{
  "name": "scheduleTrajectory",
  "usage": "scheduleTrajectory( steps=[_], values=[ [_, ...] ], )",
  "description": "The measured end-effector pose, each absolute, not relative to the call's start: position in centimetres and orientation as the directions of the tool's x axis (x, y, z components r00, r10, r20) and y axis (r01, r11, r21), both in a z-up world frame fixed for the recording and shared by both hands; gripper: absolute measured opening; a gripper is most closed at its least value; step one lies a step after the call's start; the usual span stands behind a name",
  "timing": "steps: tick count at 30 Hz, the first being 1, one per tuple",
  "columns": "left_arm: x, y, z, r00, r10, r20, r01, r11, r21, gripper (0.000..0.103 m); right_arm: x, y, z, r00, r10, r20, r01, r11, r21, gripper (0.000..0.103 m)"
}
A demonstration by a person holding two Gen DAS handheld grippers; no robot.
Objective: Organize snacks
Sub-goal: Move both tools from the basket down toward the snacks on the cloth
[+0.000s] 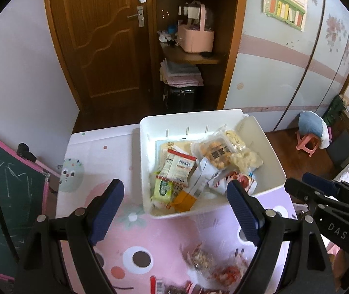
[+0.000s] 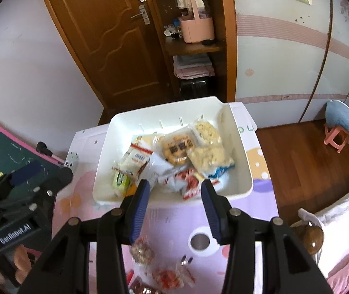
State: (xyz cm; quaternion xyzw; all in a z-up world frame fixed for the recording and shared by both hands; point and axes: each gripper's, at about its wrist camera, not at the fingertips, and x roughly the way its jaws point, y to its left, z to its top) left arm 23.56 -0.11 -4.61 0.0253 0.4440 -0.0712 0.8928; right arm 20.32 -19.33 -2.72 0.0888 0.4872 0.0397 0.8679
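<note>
A white bin (image 1: 270, 154) (image 2: 243, 147) sits on the pink cartoon tablecloth and holds several snack packets, among them a green one (image 1: 162, 191) (image 2: 120, 180) and a clear bag of orange balls (image 1: 215, 153) (image 2: 177, 150). My left gripper (image 1: 174, 196) is open and empty, just before the bin's near edge. My right gripper (image 2: 175, 188) is open and empty over the bin's near rim; it also shows in the left wrist view (image 1: 321, 186). Loose packets lie near me on the cloth: a brown one (image 1: 200, 257) (image 2: 142, 248) and a red one (image 1: 226, 273) (image 2: 167, 276).
A green chalkboard with pink frame (image 1: 5, 183) stands left of the table. Behind are a wooden door (image 1: 101, 36), open shelves with a pink basket (image 1: 195, 36), and a wardrobe. A pink stool (image 1: 308, 143) stands on the wood floor at right.
</note>
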Motion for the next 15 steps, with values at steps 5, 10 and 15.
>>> scheduleTrajectory(
  steps=[5,10,15],
  values=[
    [20.2,1.6,-4.0,0.61,-0.105,-0.785,0.151,0.988,-0.015,0.088,16.6,-18.7,-2.5,0.521,0.147,-0.841,0.018,0.983,0.183,0.044],
    [17.3,3.0,-4.8,0.603,-0.093,-0.792,0.158,0.987,0.004,0.089,13.3,-18.2,-3.3,0.505,0.141,-0.851,0.017,0.985,0.174,0.044],
    [14.9,4.4,-7.3,0.557,-0.082,-0.827,0.162,0.987,0.012,0.089,9.9,-17.7,-5.9,0.46,0.141,-0.877,0.033,0.984,0.175,0.044]
  ],
)
